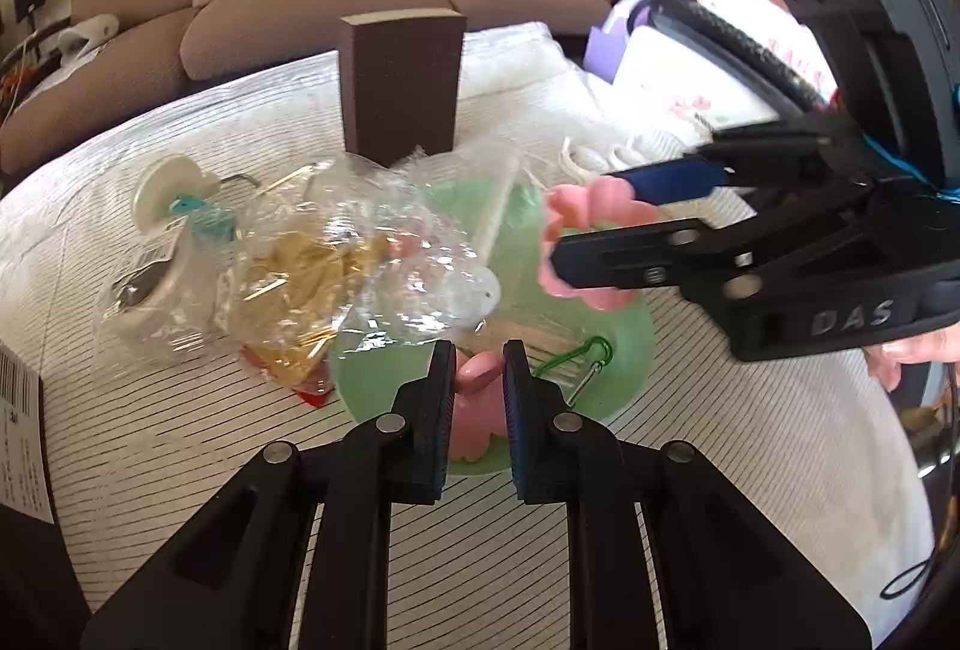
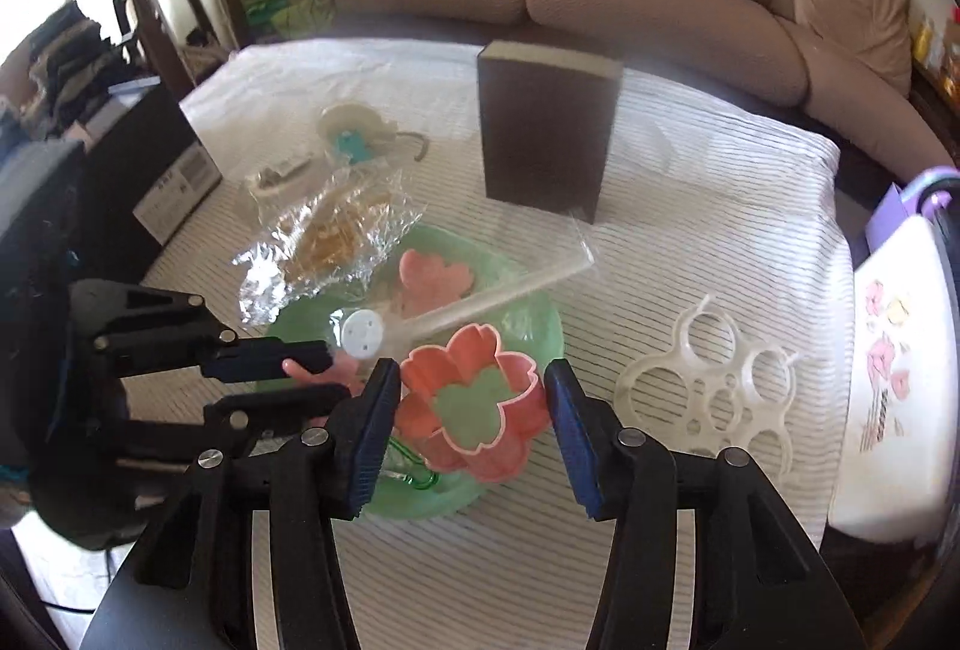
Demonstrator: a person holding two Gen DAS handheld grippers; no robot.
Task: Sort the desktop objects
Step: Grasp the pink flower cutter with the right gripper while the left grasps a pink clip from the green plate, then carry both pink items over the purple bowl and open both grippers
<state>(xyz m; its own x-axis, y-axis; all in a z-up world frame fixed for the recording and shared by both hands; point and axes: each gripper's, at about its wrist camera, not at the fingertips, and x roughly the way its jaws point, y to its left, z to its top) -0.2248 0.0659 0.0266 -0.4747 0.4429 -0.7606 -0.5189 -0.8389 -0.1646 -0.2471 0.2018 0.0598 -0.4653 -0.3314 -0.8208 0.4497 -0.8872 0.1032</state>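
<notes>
On the green plate (image 2: 528, 314), both grippers close on pink flower cutters: left gripper (image 1: 478, 380) pinches one narrowly, right gripper (image 2: 474, 398) straddles another; everything remains unsorted.

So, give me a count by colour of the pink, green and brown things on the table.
pink flower cutter: 3
green, the plate and the carabiner: 2
brown block: 1
Total: 6
</notes>
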